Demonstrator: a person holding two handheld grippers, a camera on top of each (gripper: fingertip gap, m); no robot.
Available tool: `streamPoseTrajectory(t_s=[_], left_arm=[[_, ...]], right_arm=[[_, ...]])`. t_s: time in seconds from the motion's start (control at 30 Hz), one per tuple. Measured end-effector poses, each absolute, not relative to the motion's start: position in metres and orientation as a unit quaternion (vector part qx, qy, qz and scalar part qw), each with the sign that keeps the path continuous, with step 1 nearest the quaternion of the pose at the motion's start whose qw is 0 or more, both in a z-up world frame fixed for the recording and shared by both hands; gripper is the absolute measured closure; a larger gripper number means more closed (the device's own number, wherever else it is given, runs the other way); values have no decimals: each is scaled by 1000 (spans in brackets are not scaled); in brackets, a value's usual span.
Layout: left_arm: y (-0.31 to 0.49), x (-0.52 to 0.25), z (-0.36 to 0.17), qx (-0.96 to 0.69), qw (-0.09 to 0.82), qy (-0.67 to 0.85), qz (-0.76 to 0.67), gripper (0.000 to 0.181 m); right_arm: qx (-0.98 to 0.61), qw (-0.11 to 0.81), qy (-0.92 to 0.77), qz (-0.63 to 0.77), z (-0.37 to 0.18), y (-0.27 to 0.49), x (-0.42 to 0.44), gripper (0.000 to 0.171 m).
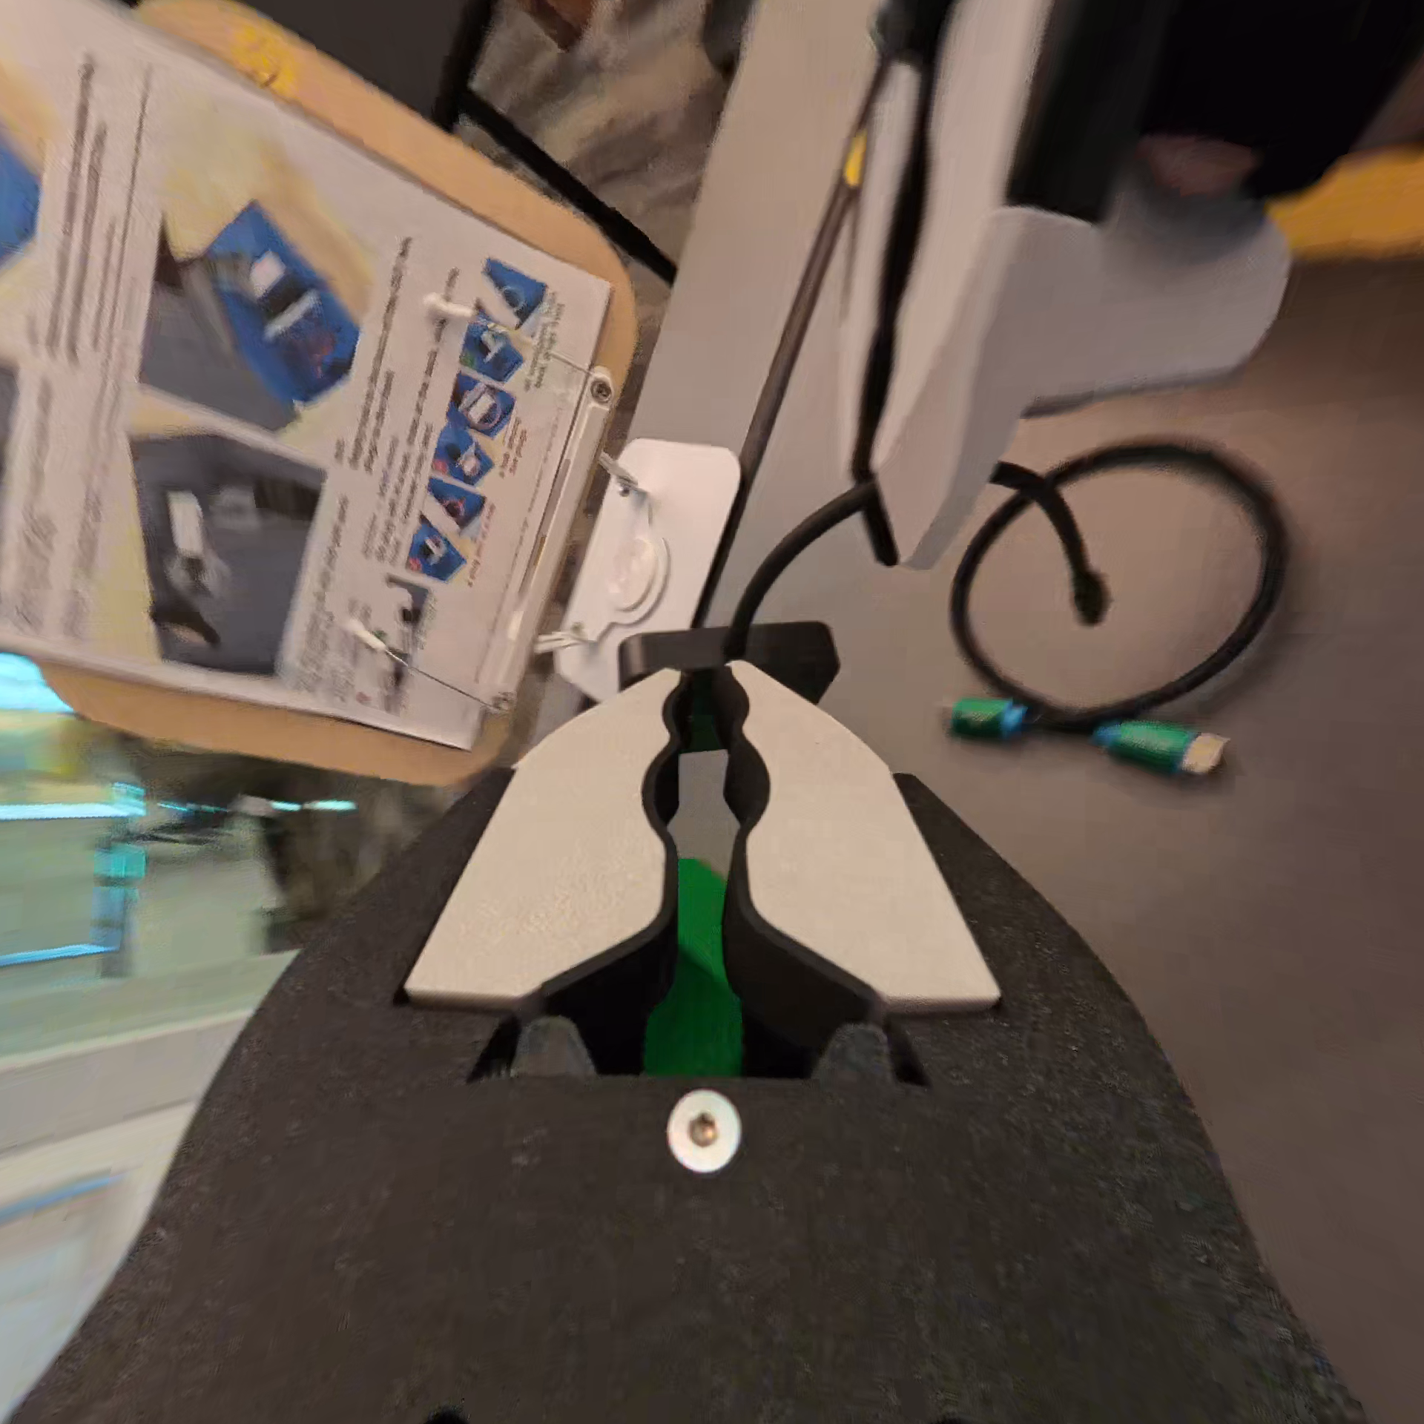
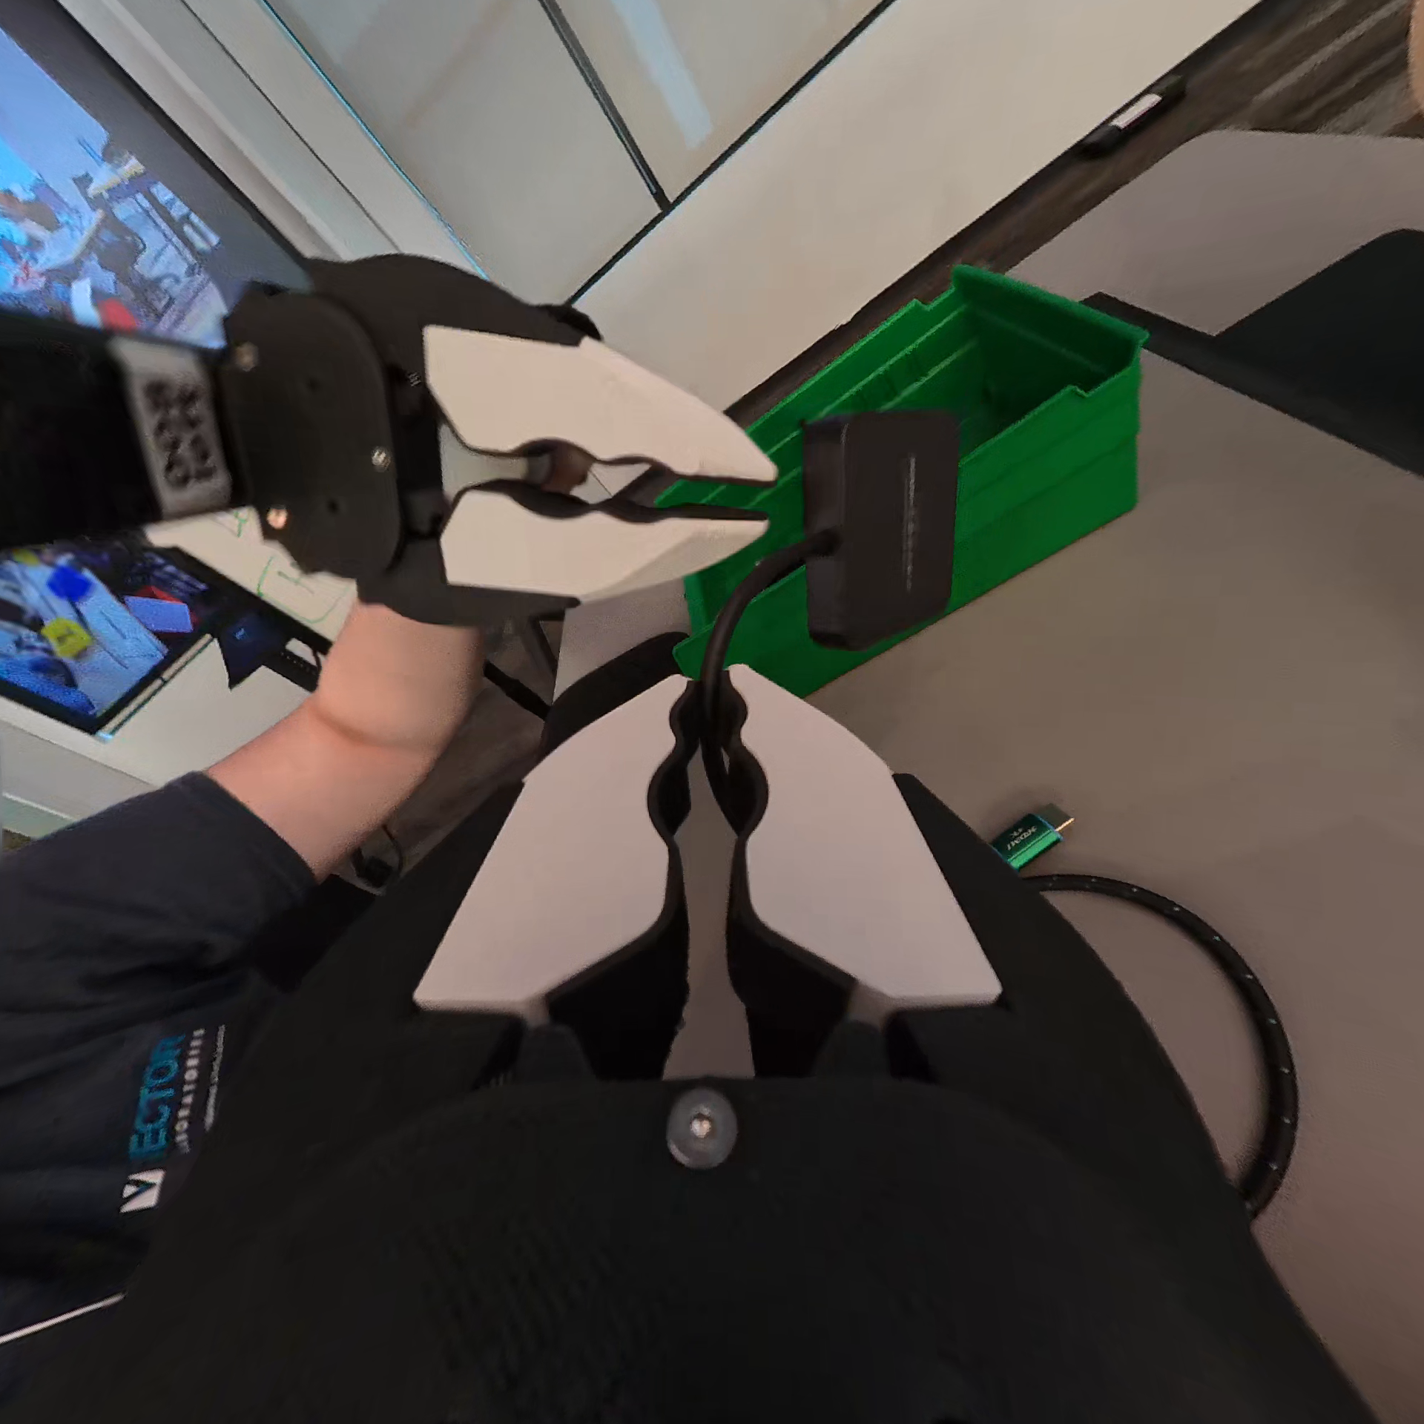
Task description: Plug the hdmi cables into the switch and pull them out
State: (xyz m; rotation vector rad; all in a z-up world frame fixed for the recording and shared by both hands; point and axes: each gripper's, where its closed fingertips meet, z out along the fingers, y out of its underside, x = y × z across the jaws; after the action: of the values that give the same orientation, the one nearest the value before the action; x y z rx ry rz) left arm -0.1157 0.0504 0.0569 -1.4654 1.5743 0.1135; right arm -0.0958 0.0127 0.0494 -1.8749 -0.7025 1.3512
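Your right hand-held gripper is clamped on the switch's black lead, so the switch hangs just ahead, its long axis across your line. Your left hand-held gripper points at its edge from the left, jaws nearly closed, apparently empty. The green-ended hdmi cable lies on the counter, nearer your right hand.

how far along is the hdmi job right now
Early. Done: the switch is held up in front of the green bin. In hand: the right gripper is clamped on its lead, and the left gripper is at its edge. Left: the green-ended hdmi cable lies loose on the table, so all the plugging and pulling remains.
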Motion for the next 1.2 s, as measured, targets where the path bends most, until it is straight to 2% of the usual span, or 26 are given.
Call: streamPoseTrajectory(t_s=[0.17,0.27,0.33,0.4,0.5,0.57,0.73,0.77,0.83,0.87,0.97,1.07,1.1,1.2], left_arm=[[29,-135,43,-706,467,476,-236,158],[20,-137,36,-694,469,399,-373,145],[15,-137,39,-666,463,370,-453,143],[14,-137,49,-630,473,362,-498,142],[12,-136,72,-578,509,383,-511,125],[2,-132,89,-533,517,413,-528,121],[-21,-118,106,-476,454,479,-582,132],[-27,-115,105,-466,427,494,-597,137],[-36,-111,103,-454,383,515,-619,167],[-33,-109,105,-458,384,505,-623,167],[-15,-113,115,-480,431,456,-613,168],[13,-123,117,-538,470,395,-578,168],[21,-126,117,-556,473,373,-573,168],[39,-130,113,-599,451,312,-584,168]], right_arm=[[-714,406,-321,472,60,11,-92,166],[-685,439,-333,477,78,5,-89,166],[-663,446,-345,492,90,-3,-85,166],[-632,442,-355,528,105,-15,-82,166],[-586,416,-375,586,120,-34,-78,166],[-564,394,-388,614,125,-44,-75,166],[-533,316,-407,671,124,-62,-68,166],[-526,297,-407,685,123,-65,-66,166],[-516,273,-397,708,122,-65,-64,166],[-512,270,-383,720,124,-61,-62,166],[-563,342,-318,682,119,-21,-51,163],[-625,550,-305,462,116,28,-20,134],[-619,605,-326,380,118,30,-14,134],[-563,674,-424,224,121,9,-36,126]])
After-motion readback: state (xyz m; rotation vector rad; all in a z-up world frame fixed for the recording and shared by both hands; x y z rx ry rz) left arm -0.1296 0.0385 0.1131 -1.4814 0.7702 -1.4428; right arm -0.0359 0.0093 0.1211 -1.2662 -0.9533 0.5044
